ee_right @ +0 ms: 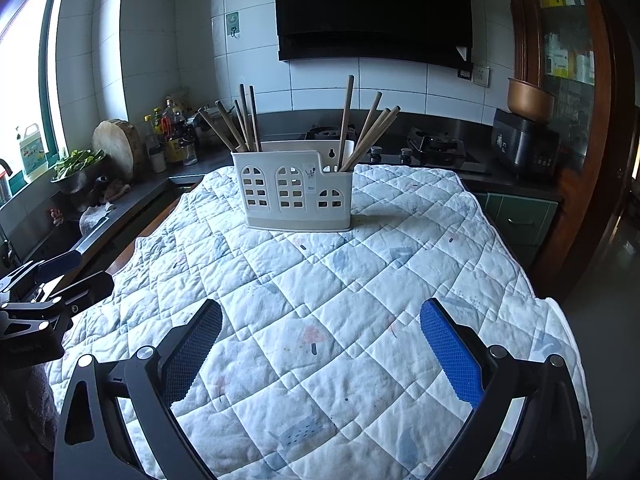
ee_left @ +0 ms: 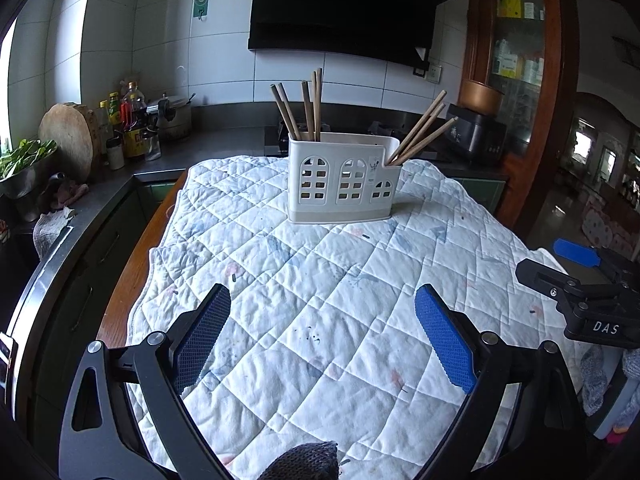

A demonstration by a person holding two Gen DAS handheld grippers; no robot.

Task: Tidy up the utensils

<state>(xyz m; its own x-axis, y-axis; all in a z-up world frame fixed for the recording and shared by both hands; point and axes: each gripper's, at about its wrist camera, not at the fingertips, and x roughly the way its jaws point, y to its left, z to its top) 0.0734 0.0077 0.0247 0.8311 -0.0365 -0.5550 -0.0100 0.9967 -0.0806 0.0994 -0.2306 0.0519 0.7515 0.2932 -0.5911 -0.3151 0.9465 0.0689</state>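
Two grippers spread wide, holding nothing: left gripper (ee_left: 322, 332), right gripper (ee_right: 320, 344) | chopsticks (ee_right: 360, 128) lean loosely in holder (ee_right: 292, 192) near tabletop's far edge | your careless grab could tip it.

White letters "DAS" stood on the black body of the right gripper (ee_left: 576, 268); other labels were unreadable.

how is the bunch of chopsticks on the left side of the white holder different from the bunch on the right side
The left bunch sits in the taller end of the white holder; the right bunch sits in the lower, stepped-down end. In the right wrist view the left bunch fans toward the left, while the right bunch leans mostly right, one stick nearly upright. Both are plain brown wooden chopsticks standing on end, and neither open gripper touches them.
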